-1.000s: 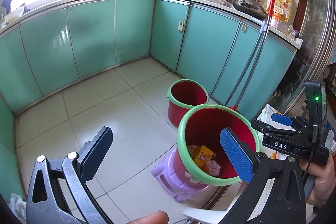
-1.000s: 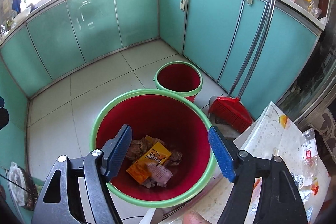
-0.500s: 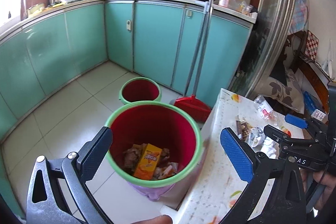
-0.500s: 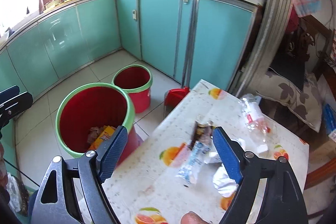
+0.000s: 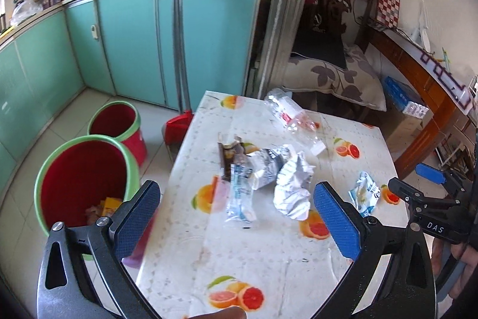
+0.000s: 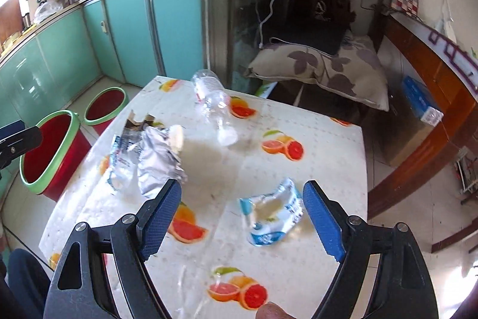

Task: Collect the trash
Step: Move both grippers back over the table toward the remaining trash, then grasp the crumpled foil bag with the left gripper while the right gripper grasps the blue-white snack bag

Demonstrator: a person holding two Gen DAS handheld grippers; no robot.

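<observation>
Trash lies on a table with a fruit-print cloth [image 5: 269, 259]: a crumpled silver wrapper [image 5: 292, 187], a clear packet [image 5: 240, 196], a brown wrapper [image 5: 228, 157], a plastic bottle [image 5: 292, 115] and a blue-white packet [image 6: 272, 211]. My left gripper [image 5: 236, 199] hangs open and empty over the clear packet and silver wrapper. My right gripper [image 6: 242, 199] is open above the blue-white packet, not touching it. A red bin with a green rim [image 5: 80, 184] stands left of the table with wrappers inside.
A second red bin [image 5: 116, 121] stands behind the first. A red broom and dustpan [image 5: 177, 124] lean on the teal cabinets [image 5: 134, 50]. A leaf-print cushion [image 5: 334, 79] and a wooden desk [image 5: 433, 109] lie beyond the table.
Both grippers have swung right, from over the red bin to over the table's trash. Both stay open with nothing in them.
</observation>
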